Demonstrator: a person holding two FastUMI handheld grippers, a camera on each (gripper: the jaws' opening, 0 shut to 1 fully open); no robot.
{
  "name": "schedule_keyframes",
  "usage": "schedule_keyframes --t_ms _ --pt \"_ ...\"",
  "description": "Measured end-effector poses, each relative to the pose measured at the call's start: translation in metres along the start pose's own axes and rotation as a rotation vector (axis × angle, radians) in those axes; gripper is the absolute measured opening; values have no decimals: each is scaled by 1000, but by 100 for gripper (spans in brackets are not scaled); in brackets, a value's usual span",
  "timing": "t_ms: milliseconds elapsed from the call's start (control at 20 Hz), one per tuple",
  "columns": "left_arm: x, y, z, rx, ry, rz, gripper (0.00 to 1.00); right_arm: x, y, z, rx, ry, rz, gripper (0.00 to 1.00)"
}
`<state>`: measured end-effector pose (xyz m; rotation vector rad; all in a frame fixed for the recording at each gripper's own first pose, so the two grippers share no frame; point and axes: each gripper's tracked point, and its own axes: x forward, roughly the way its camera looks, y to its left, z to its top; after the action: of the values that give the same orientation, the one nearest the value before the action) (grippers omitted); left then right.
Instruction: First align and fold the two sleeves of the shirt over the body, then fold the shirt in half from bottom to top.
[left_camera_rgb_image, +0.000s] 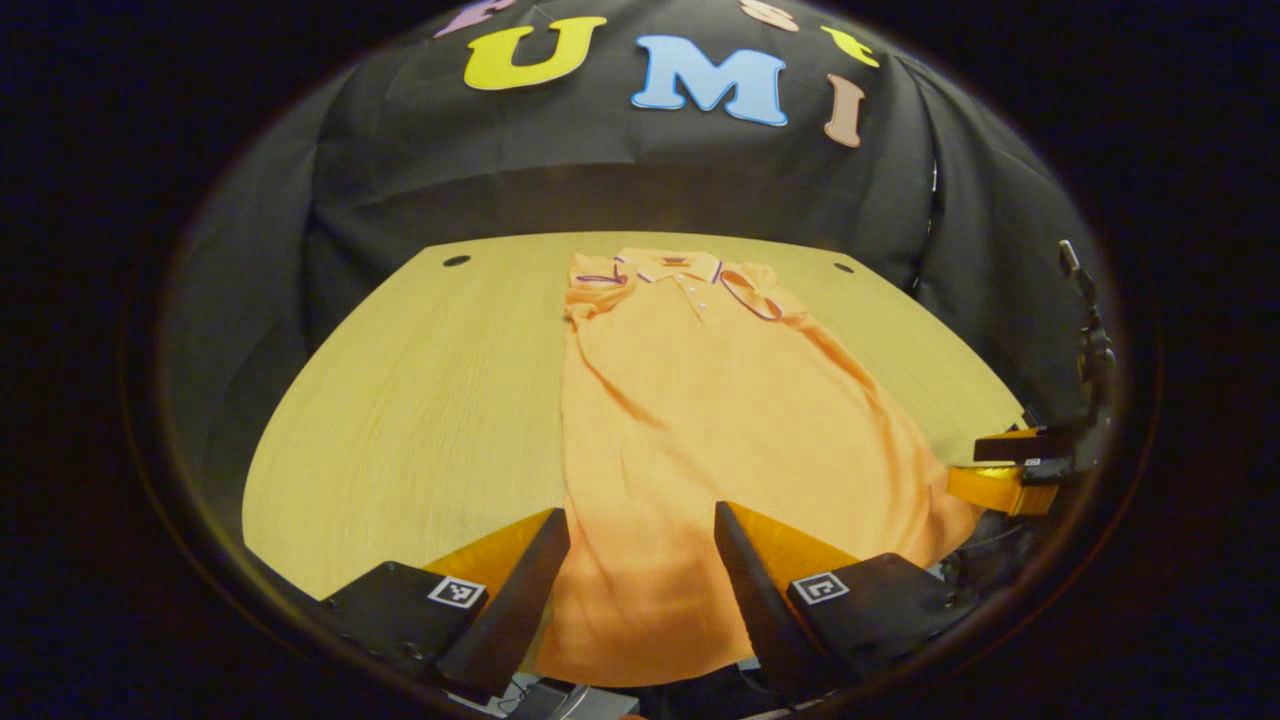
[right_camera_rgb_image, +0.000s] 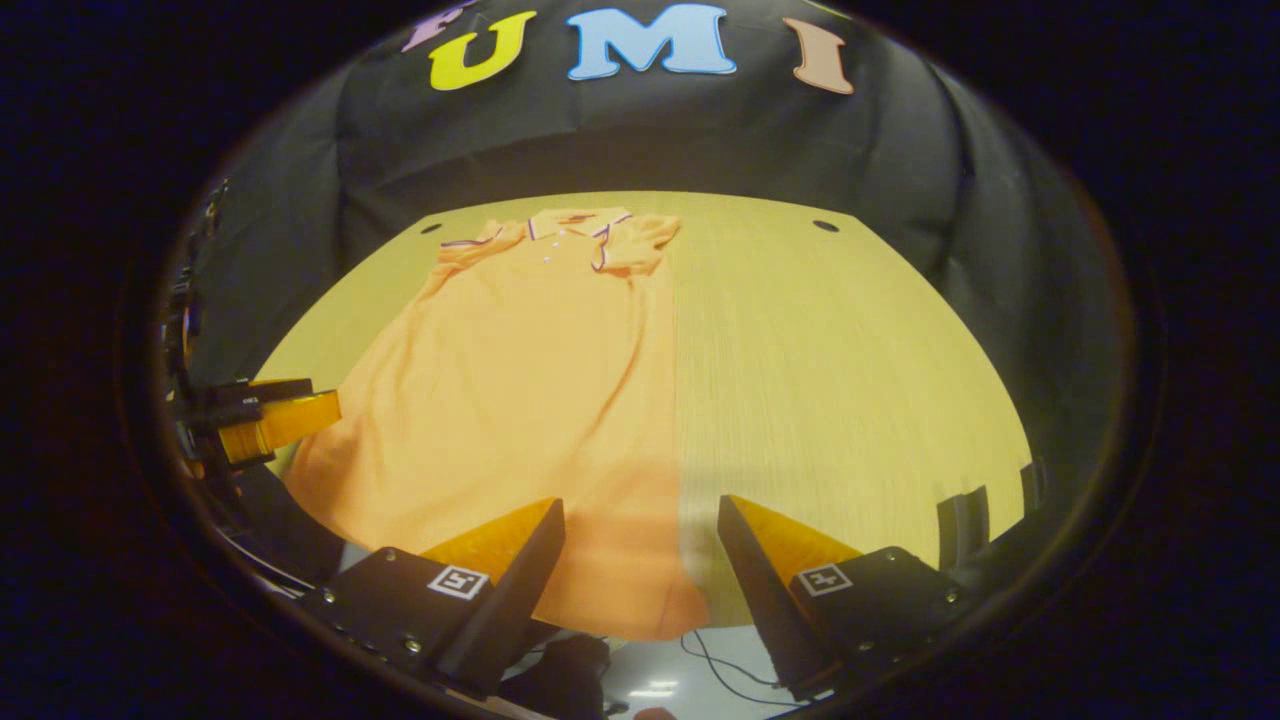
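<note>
An orange polo shirt (left_camera_rgb_image: 700, 420) lies flat on the wooden table (left_camera_rgb_image: 400, 400), collar at the far end, both short sleeves folded in over the chest. Its hem hangs slightly past the near table edge. My left gripper (left_camera_rgb_image: 640, 530) is open above the hem's left part, the cloth showing between its fingers without contact. In the right gripper view the same shirt (right_camera_rgb_image: 520, 400) lies left of centre. My right gripper (right_camera_rgb_image: 640, 520) is open over the hem's right corner. The right gripper (left_camera_rgb_image: 1010, 470) also appears far right in the left gripper view; the left gripper (right_camera_rgb_image: 260, 420) appears far left in the right gripper view.
Bare wood lies on both sides of the shirt, with a small dark hole (left_camera_rgb_image: 456, 261) near each far corner. Black cloth walls the booth behind the table. A cable (right_camera_rgb_image: 720, 670) trails on the pale floor below the near edge.
</note>
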<state>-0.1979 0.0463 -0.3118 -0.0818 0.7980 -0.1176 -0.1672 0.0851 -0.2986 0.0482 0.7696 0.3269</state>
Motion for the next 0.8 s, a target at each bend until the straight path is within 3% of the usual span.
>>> schedule_keyframes --t_ms 800 --pt "-22 1 -64 38 82 17 94 -9 8 -46 29 77 15 96"
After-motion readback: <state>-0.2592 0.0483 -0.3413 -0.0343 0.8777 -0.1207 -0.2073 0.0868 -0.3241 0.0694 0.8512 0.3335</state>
